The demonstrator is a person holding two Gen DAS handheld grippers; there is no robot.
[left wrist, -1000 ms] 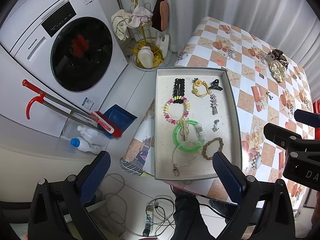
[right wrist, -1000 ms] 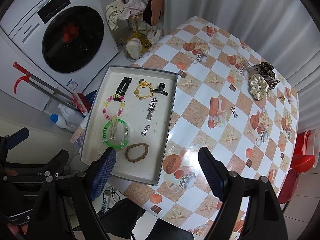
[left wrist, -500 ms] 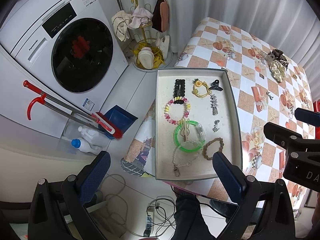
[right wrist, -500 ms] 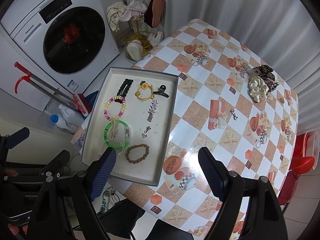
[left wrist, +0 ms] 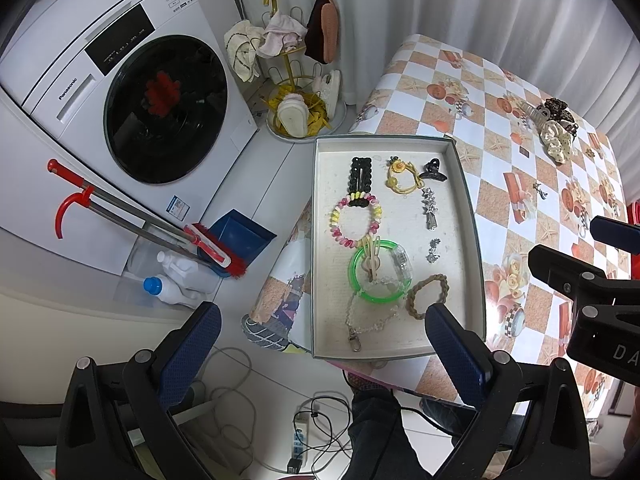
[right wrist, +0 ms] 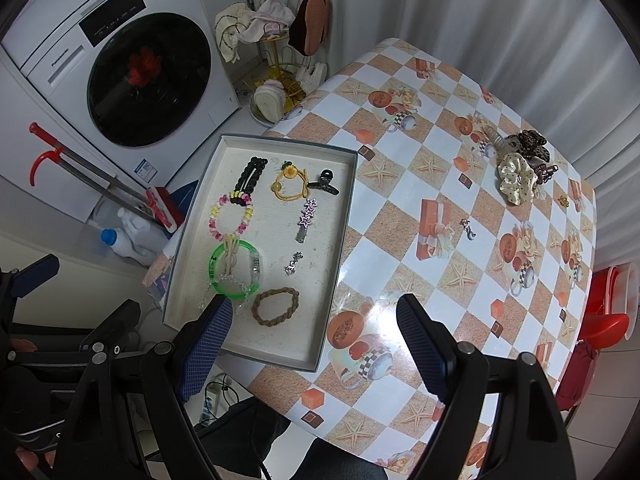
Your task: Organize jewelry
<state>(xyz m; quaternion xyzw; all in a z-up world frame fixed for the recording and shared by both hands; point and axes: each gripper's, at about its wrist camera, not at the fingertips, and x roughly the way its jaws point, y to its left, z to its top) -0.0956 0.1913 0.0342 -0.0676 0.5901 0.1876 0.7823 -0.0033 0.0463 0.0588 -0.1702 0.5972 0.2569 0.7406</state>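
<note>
A shallow grey tray [left wrist: 468, 184] [right wrist: 344, 224] sits at the table's left edge holding several pieces: a green bangle [left wrist: 356, 276] [right wrist: 214, 276], a bead bracelet [left wrist: 340, 236], a brown braided band [left wrist: 426, 296] [right wrist: 276, 306], a black clip [right wrist: 324, 184] and a star hairpin [right wrist: 306, 216]. Further right on the cloth lie a small silver charm [right wrist: 467, 229] and a heap of scrunchies [right wrist: 518, 178]. My left gripper [left wrist: 320, 332] hangs open high above the tray's near end. My right gripper [right wrist: 316, 320] is open too, high over the tray's near right corner, holding nothing.
The table wears a checked orange-and-white cloth [right wrist: 440, 280]. To the left stand a washing machine [left wrist: 132, 92], a red-handled broom with a blue dustpan [left wrist: 216, 244], bottles [left wrist: 172, 280] and a gold rack with slippers [left wrist: 296, 92]. Cables lie on the floor [left wrist: 312, 432]. Red stools [right wrist: 608, 312] stand right.
</note>
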